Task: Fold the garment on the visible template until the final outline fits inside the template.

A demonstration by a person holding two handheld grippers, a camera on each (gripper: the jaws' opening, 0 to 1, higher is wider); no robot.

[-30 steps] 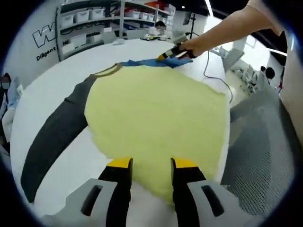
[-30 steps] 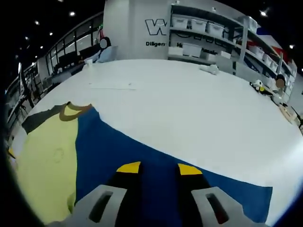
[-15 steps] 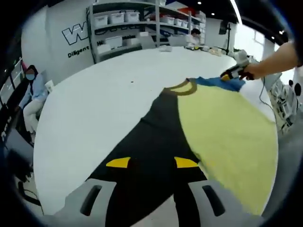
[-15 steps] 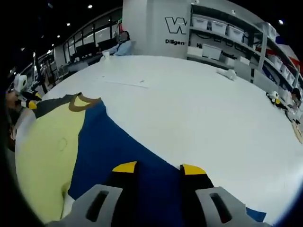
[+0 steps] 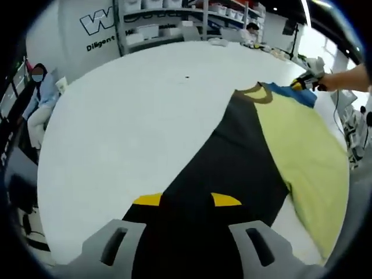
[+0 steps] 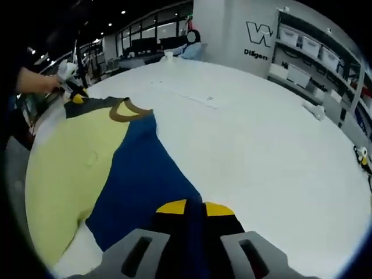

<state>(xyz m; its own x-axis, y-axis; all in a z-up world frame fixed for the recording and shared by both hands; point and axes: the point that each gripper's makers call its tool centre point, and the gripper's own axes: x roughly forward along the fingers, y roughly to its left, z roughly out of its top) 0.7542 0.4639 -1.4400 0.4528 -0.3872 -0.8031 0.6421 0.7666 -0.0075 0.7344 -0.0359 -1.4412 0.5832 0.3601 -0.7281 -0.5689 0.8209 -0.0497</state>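
A long-sleeved garment lies flat on the white table (image 5: 116, 116). It has a yellow body (image 5: 302, 145), a brown collar (image 5: 256, 94), a black sleeve (image 5: 226, 163) and a blue sleeve (image 6: 145, 174). My left gripper (image 5: 187, 199) stands open over the black sleeve's lower end, with the cloth under and between its jaws. My right gripper (image 6: 195, 207) has its jaws drawn close together on the blue sleeve. In the left gripper view, the right gripper (image 5: 302, 85) is small at the blue sleeve's (image 5: 290, 93) far end, held by a hand. The left gripper (image 6: 72, 96) appears far off beside the black sleeve.
Shelves with white bins (image 5: 174, 23) line the back wall. A seated person (image 5: 38, 93) is beyond the table's left edge. A small white object (image 6: 314, 109) and a thin flat strip (image 6: 186, 96) lie on the table beyond the garment. Bare tabletop surrounds the garment.
My left gripper went from the yellow hem to over the black sleeve and stays open. My right gripper's jaws have closed in on the blue sleeve.
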